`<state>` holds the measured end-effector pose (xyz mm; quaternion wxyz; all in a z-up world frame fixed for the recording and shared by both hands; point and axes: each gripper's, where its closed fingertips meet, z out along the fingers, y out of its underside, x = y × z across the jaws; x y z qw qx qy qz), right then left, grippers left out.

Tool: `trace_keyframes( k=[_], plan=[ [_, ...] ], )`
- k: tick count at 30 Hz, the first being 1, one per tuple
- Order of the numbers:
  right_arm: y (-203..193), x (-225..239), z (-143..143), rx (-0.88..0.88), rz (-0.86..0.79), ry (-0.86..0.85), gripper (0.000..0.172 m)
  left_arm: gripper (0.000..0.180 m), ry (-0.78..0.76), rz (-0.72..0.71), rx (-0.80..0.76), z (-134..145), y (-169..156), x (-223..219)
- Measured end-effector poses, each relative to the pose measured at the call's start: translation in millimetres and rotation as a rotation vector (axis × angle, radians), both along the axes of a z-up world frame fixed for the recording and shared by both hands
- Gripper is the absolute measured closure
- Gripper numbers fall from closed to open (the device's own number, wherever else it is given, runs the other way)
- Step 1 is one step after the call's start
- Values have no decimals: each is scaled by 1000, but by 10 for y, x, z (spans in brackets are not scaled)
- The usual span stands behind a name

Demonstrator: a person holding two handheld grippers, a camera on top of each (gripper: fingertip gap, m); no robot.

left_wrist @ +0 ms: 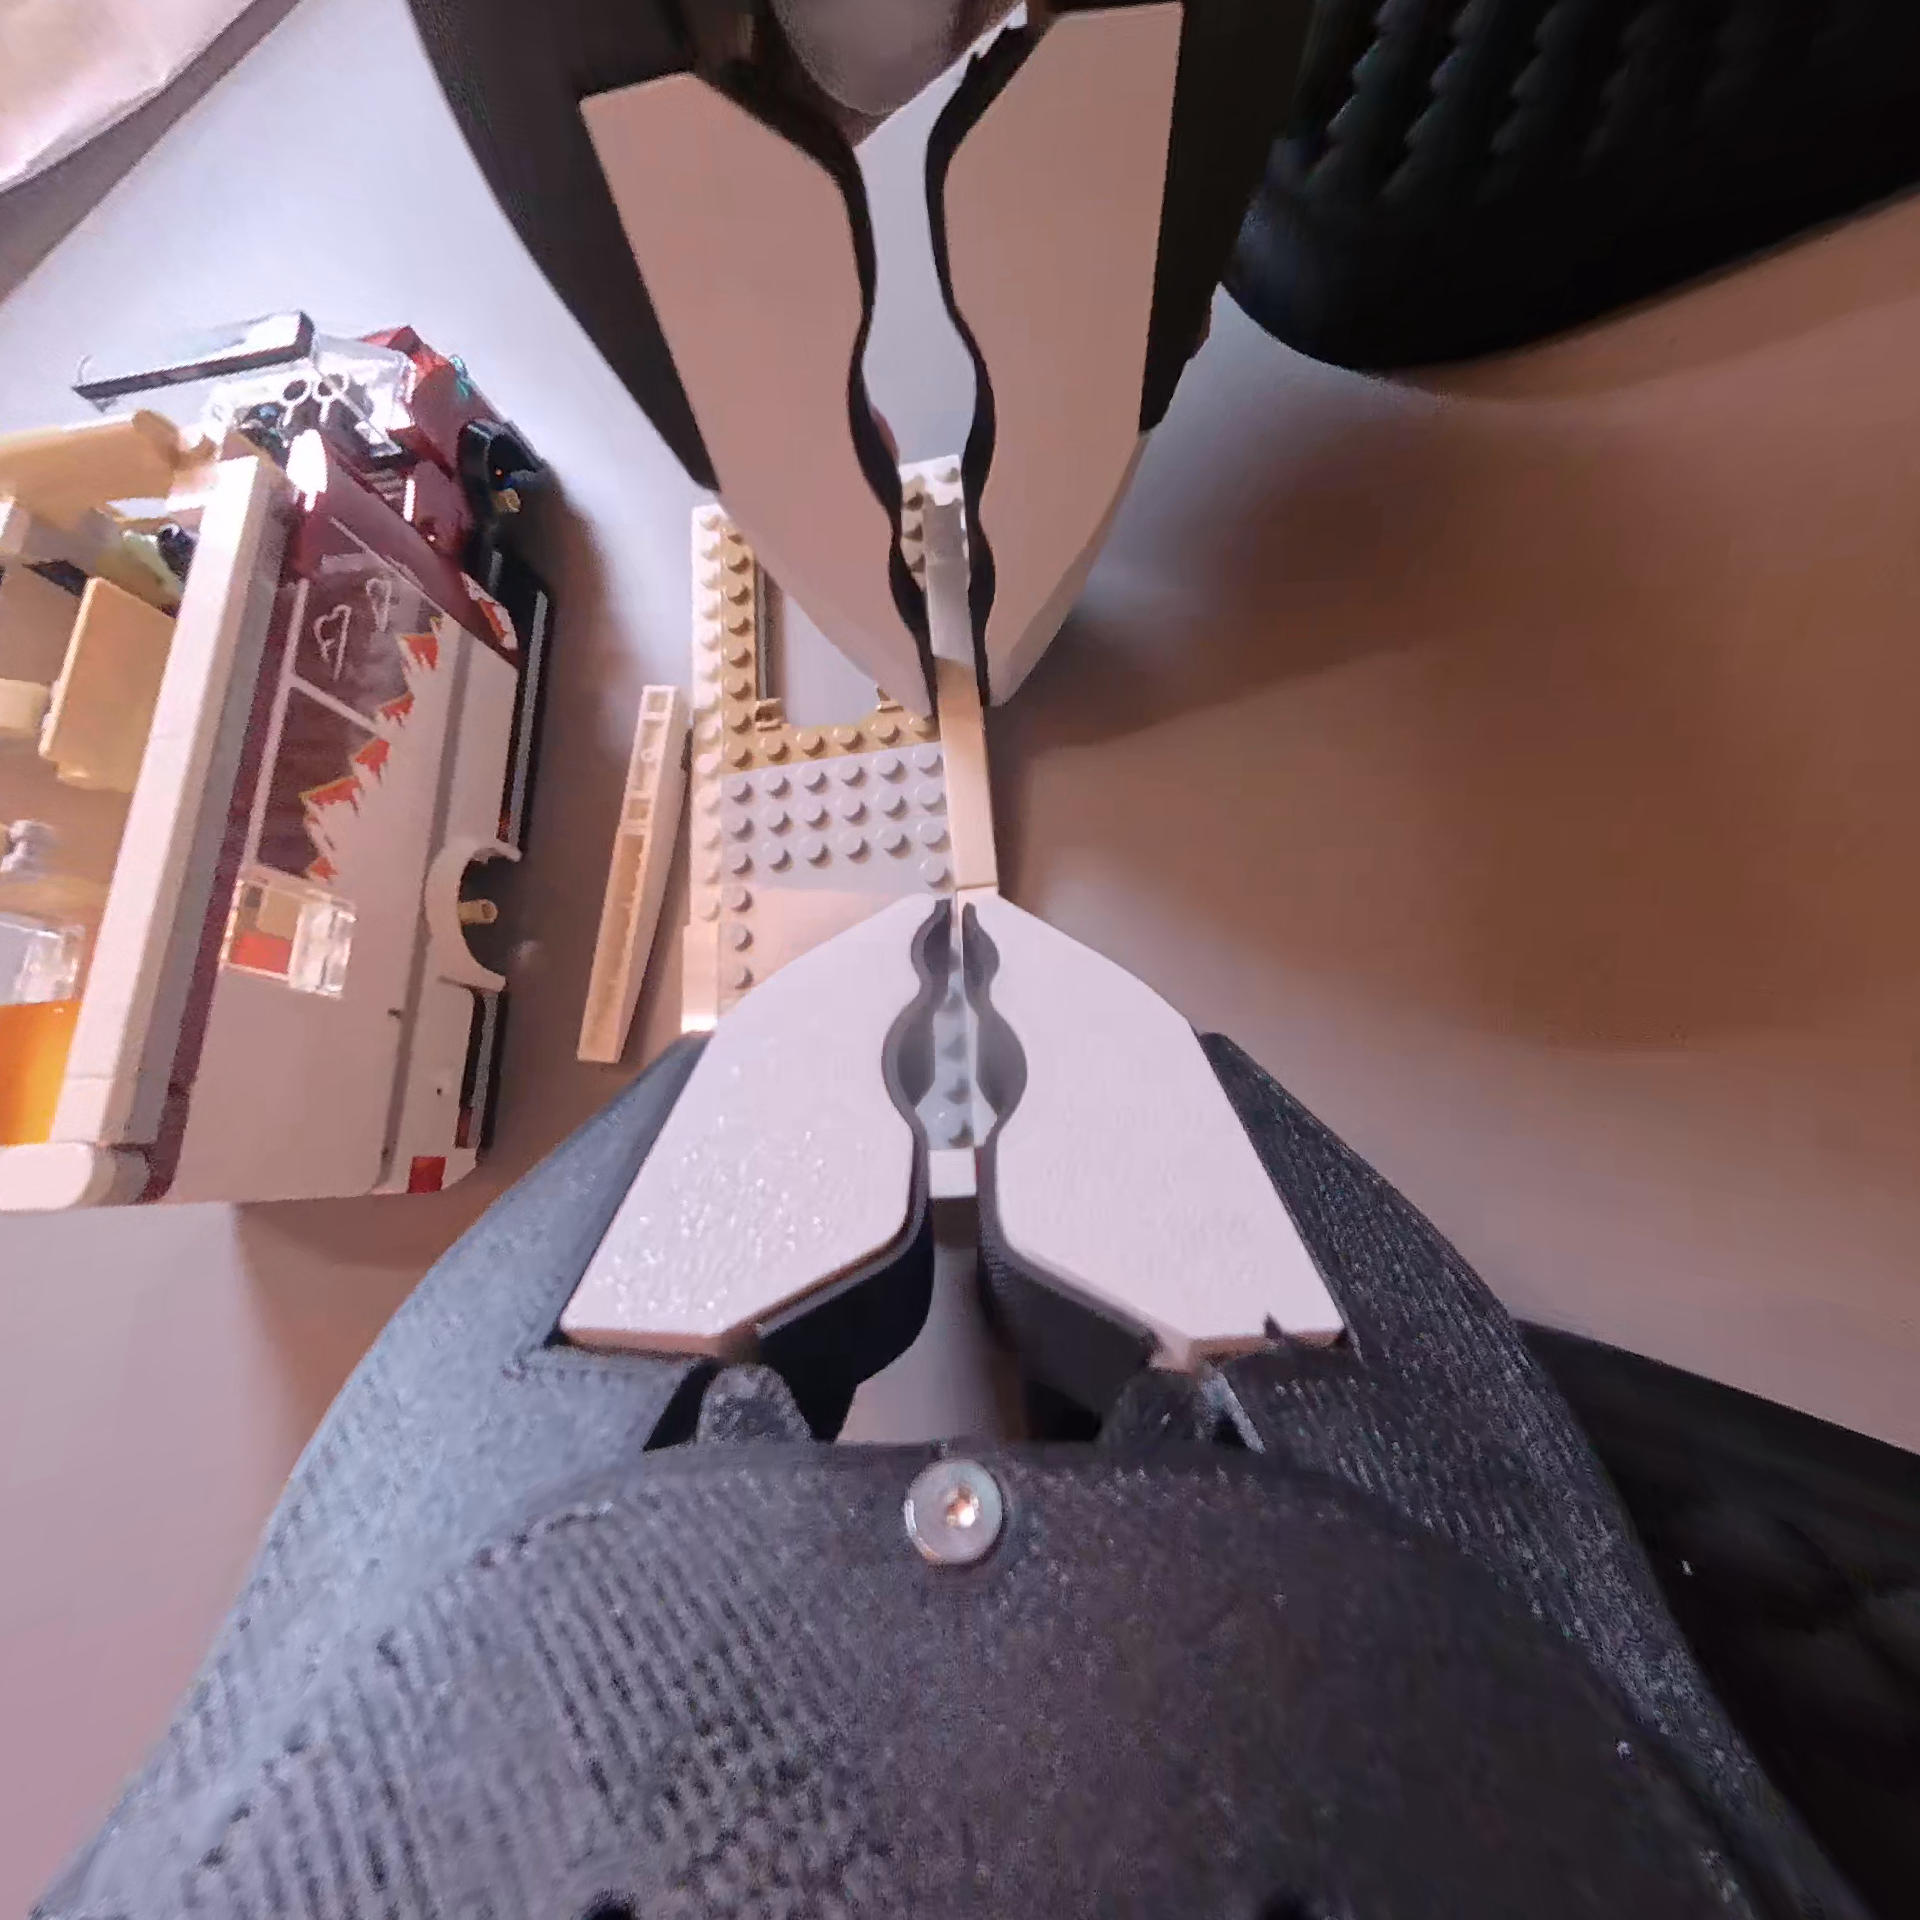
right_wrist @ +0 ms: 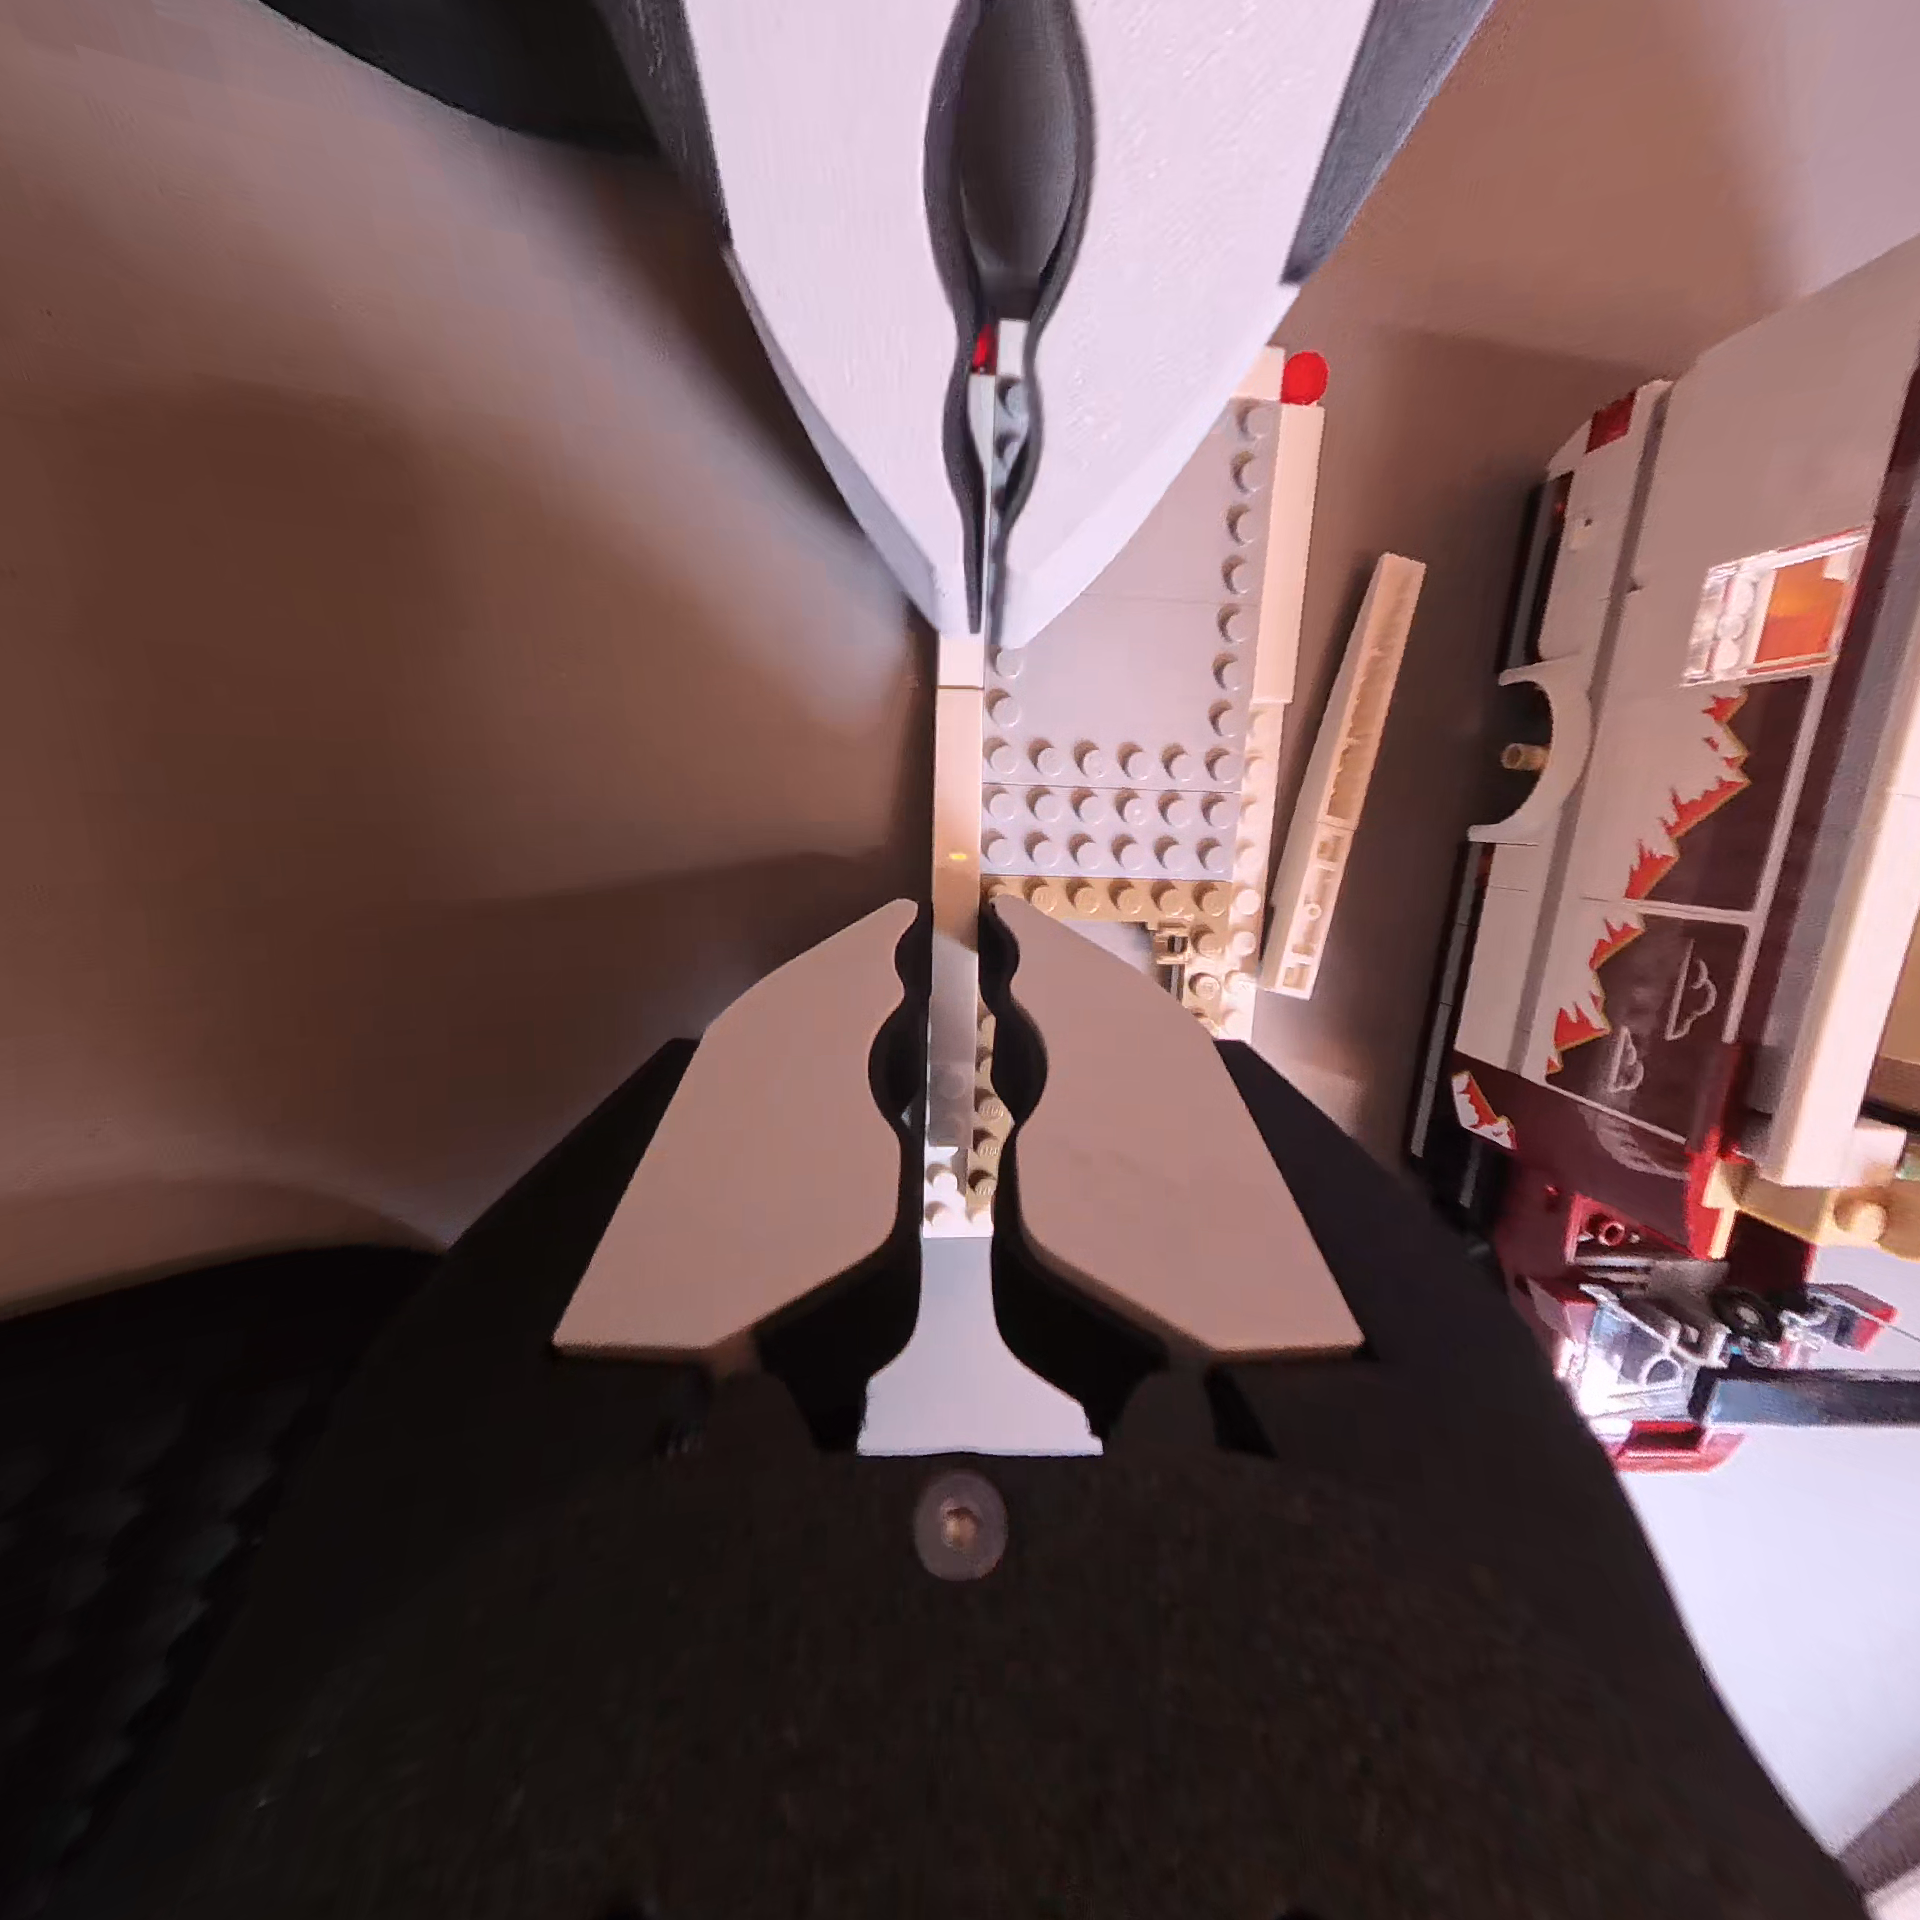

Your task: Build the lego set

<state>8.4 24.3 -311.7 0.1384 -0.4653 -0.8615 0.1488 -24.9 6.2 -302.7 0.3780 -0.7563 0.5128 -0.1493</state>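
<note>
A flat brick assembly of grey (left_wrist: pixel 831 821) and tan studded plates has a smooth white strip (left_wrist: pixel 968 790) along one edge. It also shows in the right wrist view (right_wrist: pixel 1112 821). My left gripper (left_wrist: pixel 958 906) is shut on one end of that edge, with grey studs showing between its fingers. My right gripper (right_wrist: pixel 956 920) is shut on the other end, its pads pressed on both sides of the white strip (right_wrist: pixel 956 790). The two grippers face each other tip to tip. The right gripper shows in the left wrist view (left_wrist: pixel 956 686) and the left gripper in the right wrist view (right_wrist: pixel 975 623).
A long white curved brick (left_wrist: pixel 634 873) (right_wrist: pixel 1340 779) lies beside the assembly. A white and dark red brick vehicle (left_wrist: pixel 312 779) (right_wrist: pixel 1662 883) stands beyond it. A small red round piece (right_wrist: pixel 1304 376) sits at the assembly's far corner. All rest on a brownish table (left_wrist: pixel 1455 831).
</note>
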Motion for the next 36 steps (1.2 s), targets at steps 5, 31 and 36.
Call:
trace_keyframes(
  k=[5, 31, 36],
  plan=[
    [3, -20, 0, 4, -19, -7, 164, 180, 36, -13, 28, -40, 9, 78],
    [80, -98, 39, 77, 59, 63, 165, 155, 118, 78, 29, -31, 113, -98],
    [84, -102, 39, 30, 64, 10, 165, 135, 141, 140, -98, -93, 98, -260]
  ],
)
